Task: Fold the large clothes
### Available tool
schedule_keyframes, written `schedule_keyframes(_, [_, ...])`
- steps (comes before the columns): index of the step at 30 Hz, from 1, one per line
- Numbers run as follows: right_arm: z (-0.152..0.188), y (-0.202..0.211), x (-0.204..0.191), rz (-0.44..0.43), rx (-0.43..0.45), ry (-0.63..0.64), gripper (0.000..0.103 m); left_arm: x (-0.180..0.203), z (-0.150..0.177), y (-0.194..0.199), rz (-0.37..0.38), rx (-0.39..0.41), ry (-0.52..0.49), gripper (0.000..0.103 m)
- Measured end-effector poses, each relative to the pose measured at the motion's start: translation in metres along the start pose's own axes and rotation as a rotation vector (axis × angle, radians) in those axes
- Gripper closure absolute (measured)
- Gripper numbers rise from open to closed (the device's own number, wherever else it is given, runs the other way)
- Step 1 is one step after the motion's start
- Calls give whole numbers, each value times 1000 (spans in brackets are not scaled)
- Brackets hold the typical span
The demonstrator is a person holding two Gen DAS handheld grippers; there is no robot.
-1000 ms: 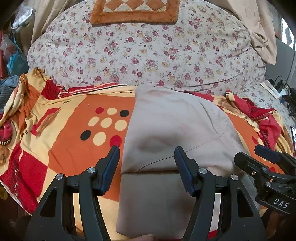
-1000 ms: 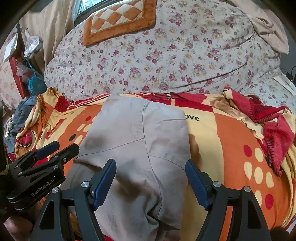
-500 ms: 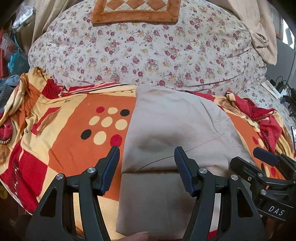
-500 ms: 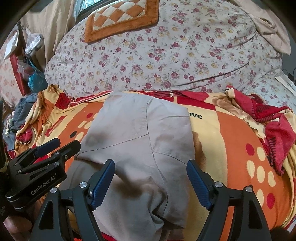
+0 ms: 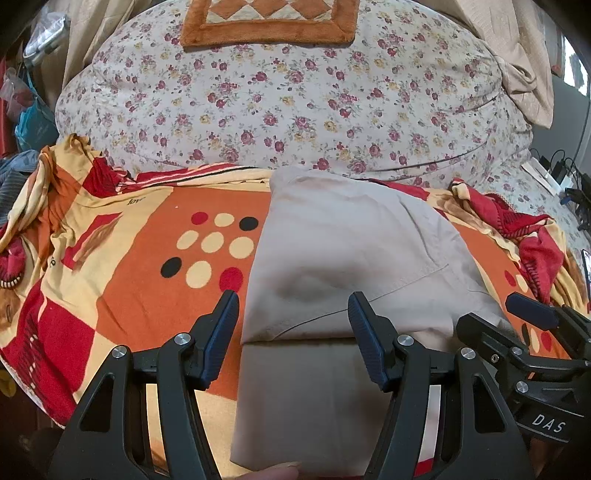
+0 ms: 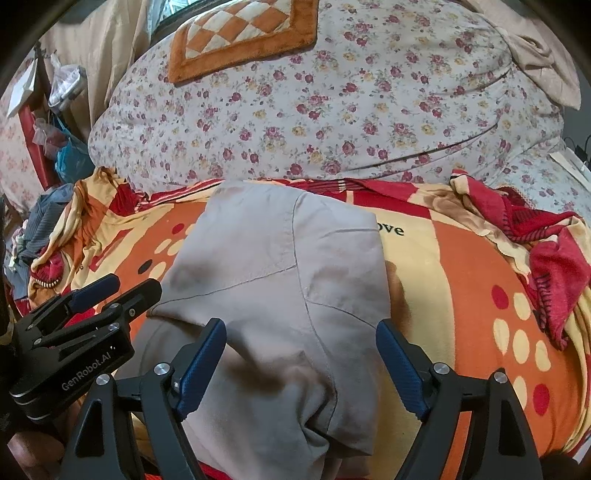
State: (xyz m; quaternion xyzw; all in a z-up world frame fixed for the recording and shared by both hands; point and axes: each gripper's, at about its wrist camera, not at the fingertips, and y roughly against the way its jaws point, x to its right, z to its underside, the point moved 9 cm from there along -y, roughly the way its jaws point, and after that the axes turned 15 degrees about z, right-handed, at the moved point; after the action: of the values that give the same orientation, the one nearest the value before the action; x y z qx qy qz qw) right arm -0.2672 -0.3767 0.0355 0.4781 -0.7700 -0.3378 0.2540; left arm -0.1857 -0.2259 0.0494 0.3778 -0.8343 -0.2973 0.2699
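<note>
A beige garment [image 5: 343, 266] lies folded on an orange, red and cream blanket [image 5: 140, 280]; it also shows in the right wrist view [image 6: 273, 280]. Its upper layer is folded over a lower one, with a fold edge across the near part. My left gripper [image 5: 291, 314] is open and empty, just above the garment's near left part. My right gripper [image 6: 301, 339] is open and empty, above the garment's near right part. Each gripper shows in the other's view, the right one [image 5: 517, 325] and the left one [image 6: 110, 295].
A large floral-covered mound of bedding [image 5: 295, 103] rises behind the blanket, with an orange checked mat [image 5: 269, 18] on top. Bags and clothes [image 6: 59, 158] crowd the left side. Cables and chargers [image 5: 561, 173] lie at the far right. A crumpled red blanket edge [image 6: 554, 251] lies right.
Both grippers have stayed open and moved slightly closer to each other over the near end of the garment. The garment has not moved.
</note>
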Motion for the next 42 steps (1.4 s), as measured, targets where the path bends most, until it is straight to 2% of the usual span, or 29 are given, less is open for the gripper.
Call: schedule_keyframes(42, [2, -8, -9, -1, -20, 27, 21, -9, 2, -6, 24, -15, 21, 42])
